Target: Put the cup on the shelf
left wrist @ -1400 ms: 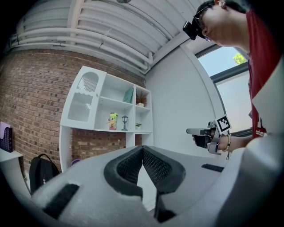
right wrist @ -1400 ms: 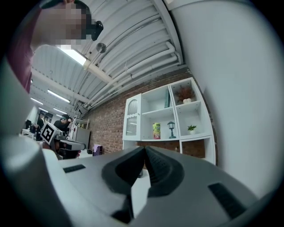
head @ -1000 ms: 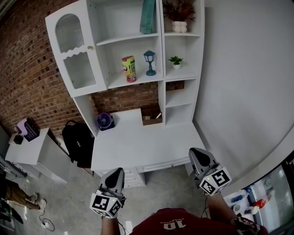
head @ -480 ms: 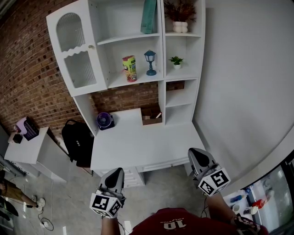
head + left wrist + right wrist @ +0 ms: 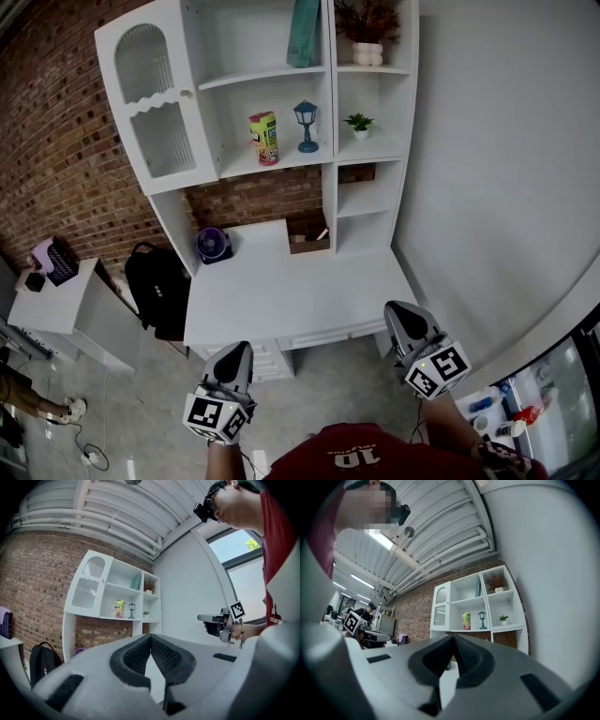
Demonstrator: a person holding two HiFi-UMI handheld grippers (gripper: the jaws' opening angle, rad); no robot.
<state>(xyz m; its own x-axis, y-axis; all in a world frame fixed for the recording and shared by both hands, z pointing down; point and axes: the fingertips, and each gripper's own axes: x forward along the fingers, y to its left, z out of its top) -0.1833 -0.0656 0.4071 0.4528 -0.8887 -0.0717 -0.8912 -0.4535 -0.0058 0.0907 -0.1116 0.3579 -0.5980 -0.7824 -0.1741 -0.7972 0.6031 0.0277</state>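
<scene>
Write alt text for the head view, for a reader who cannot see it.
Two grey handheld grippers, the left gripper and the right gripper, are shut and empty, low before a white desk. Behind it, a white shelf unit against a red brick wall holds a yellow-green printed cup, a blue lantern ornament and a small potted plant.

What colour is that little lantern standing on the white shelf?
Dark blue; the small lantern shows best in the head view.

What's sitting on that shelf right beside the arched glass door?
A colourful cup and a small blue lantern stand on that shelf, apart from each other. Anything behind the ribbed glass door itself cannot be made out.
</scene>
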